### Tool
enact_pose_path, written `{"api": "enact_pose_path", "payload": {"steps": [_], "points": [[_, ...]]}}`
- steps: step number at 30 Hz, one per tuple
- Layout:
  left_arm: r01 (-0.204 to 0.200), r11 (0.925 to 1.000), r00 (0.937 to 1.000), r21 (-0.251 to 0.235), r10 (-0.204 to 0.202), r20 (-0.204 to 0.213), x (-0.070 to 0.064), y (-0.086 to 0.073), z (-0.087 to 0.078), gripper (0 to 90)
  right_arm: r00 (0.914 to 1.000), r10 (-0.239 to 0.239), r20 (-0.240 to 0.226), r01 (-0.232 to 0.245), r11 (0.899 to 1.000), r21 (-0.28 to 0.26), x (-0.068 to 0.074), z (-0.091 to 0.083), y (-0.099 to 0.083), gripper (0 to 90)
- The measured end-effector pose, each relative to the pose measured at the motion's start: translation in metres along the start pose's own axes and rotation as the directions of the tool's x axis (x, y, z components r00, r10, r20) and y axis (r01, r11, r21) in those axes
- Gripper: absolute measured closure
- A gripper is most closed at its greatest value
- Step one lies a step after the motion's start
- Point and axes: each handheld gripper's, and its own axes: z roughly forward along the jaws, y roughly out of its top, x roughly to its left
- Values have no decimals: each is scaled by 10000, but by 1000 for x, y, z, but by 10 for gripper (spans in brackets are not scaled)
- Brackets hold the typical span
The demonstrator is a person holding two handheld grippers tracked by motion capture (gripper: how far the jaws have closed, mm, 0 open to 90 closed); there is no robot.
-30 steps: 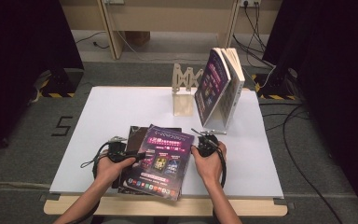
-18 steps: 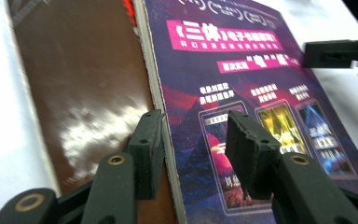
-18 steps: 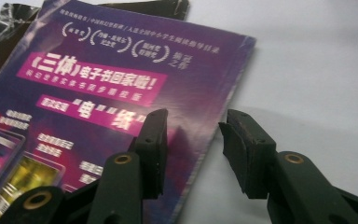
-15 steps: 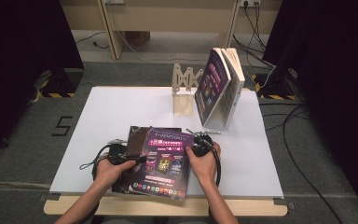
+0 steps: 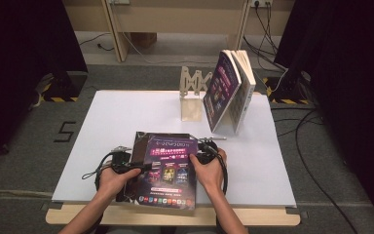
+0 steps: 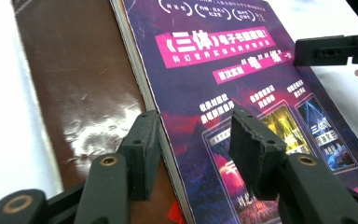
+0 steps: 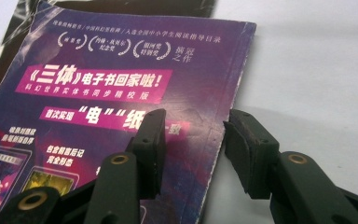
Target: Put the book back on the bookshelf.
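Purple book (image 5: 169,168) flat at the near edge of the white table (image 5: 126,117), lying on a dark brown book (image 6: 74,84) that sticks out to its left. Left gripper (image 6: 193,149) with jaws apart, straddling the purple book's left edge; right gripper (image 7: 193,144) likewise apart, straddling its right edge. Far right: two books (image 5: 229,95) upright beside a wooden stand (image 5: 193,95).

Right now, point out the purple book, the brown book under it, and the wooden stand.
purple book (image 5: 169,170), high view, middle of its cover.
brown book (image 6: 74,84), left gripper view, bare cover.
wooden stand (image 5: 192,109), high view, its upright plate.
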Motion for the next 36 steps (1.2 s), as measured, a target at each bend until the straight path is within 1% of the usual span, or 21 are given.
{"api": "enact_pose_path", "payload": {"steps": [2, 3, 5, 6, 8, 9, 11, 12, 13, 15, 16, 17, 20, 21, 22, 23, 26, 28, 32, 34, 36], "points": [[-13, 10000, 10000, -15, 13, 22, 0, 0, 0, 527, 9999, 47, -137, -44, 9998, 210, -2, 0, 5, 586], [-50, 10000, 10000, -4, 50, 11, 0, -1, 0, 526, 9999, -49, -162, 51, 9999, 122, -4, 1, 9, 580], [-73, 10000, 10000, 1, 73, 16, 0, -1, 0, 525, 10000, -28, 10, 28, 10000, -67, -6, 3, 16, 555], [-52, 10000, 10000, -8, 52, 32, 0, -1, 0, 526, 9999, -148, 60, 149, 9997, -188, -8, 6, 20, 545], [-68, 10000, 10000, -9, 68, 39, 0, -1, 0, 527, 9998, -91, 154, 96, 9995, -306, -9, 10, 28, 540], [-74, 10000, 10000, -13, 74, 44, 0, -1, 0, 527, 9996, -152, 222, 159, 9993, -336, -10, 12, 31, 533], [-95, 10000, 9999, -26, 95, 56, 0, -1, 0, 526, 9999, 21, 111, -18, 9996, -282, -13, 17, 38, 528], [-107, 9999, 9999, -30, 107, 68, 0, -1, 0, 525, 9998, -121, 137, 126, 9992, -378, -16, 20, 41, 528], [-120, 9999, 9999, -31, 120, 80, 1, -1, 0, 525, 9997, -61, 235, 72, 9988, -487, -17, 20, 43, 528], [-93, 10000, 9999, -28, 93, 107, 1, -1, 0, 527, 9998, 65, 199, -55, 9988, -478, -19, 23, 45, 527], [-103, 9999, 9999, -6, 103, 123, 1, -1, 0, 527, 9998, -42, 195, 51, 9990, -448, -20, 25, 46, 527], [-110, 9999, 9999, -26, 110, 93, 1, -1, 0, 527, 9999, -9, 165, 16, 9992, -405, -21, 27, 47, 527], [-106, 9999, 9999, -54, 106, 46, 0, -2, 0, 527, 9997, 233, 57, -231, 9993, -298, -23, 29, 51, 527], [-103, 9999, 9999, -67, 103, 32, 0, -2, 0, 526, 9999, 115, 92, -112, 9994, -327, -24, 30, 52, 527], [-103, 9999, 9999, -98, 103, 34, 0, -2, 0, 526, 9998, 180, 13, -179, 9996, -240, -24, 30, 53, 526], [-120, 9999, 9999, -102, 121, 19, 0, -2, 0, 525, 9997, 217, -95, -219, 9994, -255, -24, 31, 54, 525], [-156, 9998, 9999, -155, 156, -5, 0, -3, 0, 525, 9997, 182, -168, -188, 9992, -345, -24, 32, 58, 525], [-138, 9997, 9999, -212, 138, -12, 0, -4, 0, 525, 9993, 311, -229, -319, 9988, -359, -25, 32, 60, 525], [-125, 9998, 9999, -185, 126, 62, 1, -4, -1, 528, 9988, 413, -263, -420, 9988, -237, -25, 35, 61, 525], [-88, 9997, 9999, -206, 89, 54, 1, -4, -1, 529, 9989, 344, -318, -350, 9992, -189, -26, 37, 61, 525], [-55, 9998, 10000, -216, 56, 68, 1, -4, -1, 529, 9986, 472, -255, -476, 9987, -155, -26, 37, 60, 531]]}}
